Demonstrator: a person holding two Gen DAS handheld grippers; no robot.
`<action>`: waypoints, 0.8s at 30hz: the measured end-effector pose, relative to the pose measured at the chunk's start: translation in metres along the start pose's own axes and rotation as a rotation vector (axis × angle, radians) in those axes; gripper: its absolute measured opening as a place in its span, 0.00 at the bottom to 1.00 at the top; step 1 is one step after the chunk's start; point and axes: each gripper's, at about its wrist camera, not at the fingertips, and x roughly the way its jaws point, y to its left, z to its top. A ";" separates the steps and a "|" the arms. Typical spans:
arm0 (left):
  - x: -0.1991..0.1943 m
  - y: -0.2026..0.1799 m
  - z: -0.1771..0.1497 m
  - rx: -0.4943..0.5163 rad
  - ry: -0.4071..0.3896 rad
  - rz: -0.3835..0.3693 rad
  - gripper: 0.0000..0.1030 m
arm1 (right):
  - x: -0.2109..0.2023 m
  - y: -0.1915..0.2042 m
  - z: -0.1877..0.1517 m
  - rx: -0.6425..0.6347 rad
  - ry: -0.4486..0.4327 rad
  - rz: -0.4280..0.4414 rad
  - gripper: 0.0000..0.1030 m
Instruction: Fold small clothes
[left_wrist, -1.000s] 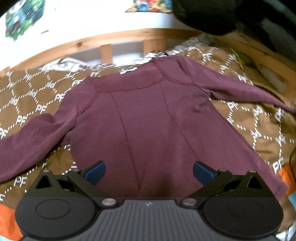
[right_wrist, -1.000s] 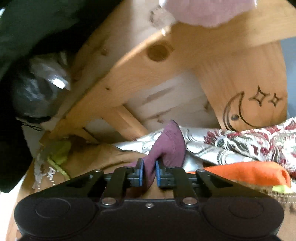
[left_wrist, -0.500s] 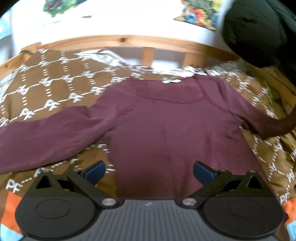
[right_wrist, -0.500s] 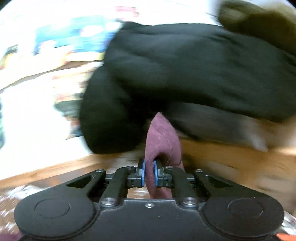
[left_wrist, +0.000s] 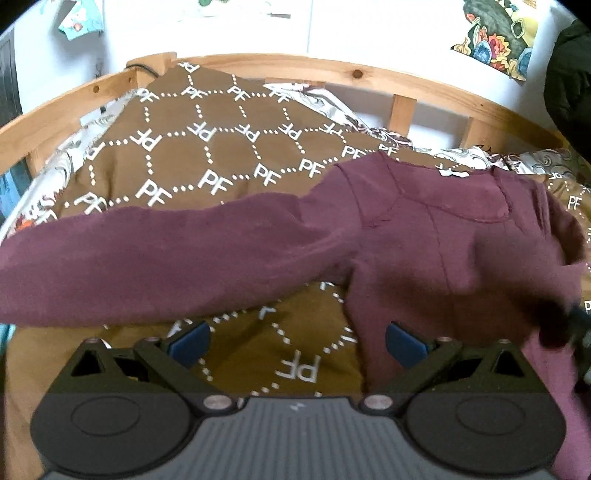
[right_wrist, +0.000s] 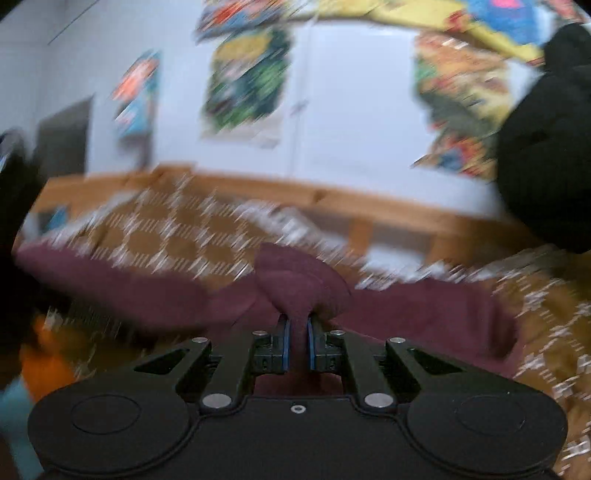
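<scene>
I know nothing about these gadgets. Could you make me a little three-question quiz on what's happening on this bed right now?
1. True or false: the left hand-held gripper has cloth clamped between its pads.
2. What does the right hand-held gripper hold? A) a corner of the brown blanket B) a fold of the maroon top C) nothing
3. Fill in: the top's free sleeve lies stretched flat toward the ___ side of the left wrist view.

Key: 1. False; its blue pads stand wide apart, over the blanket and the top's edge. 2. B; the pads pinch the cloth. 3. Left.
</scene>
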 end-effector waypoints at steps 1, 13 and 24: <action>0.000 0.001 0.001 0.003 -0.008 0.002 1.00 | 0.003 0.007 -0.004 -0.018 0.016 0.009 0.09; 0.007 -0.014 0.004 0.041 -0.079 -0.127 1.00 | 0.015 0.017 -0.034 -0.101 0.170 0.099 0.61; 0.030 -0.050 -0.009 0.163 0.018 -0.305 1.00 | 0.006 -0.088 -0.024 0.002 0.105 -0.115 0.96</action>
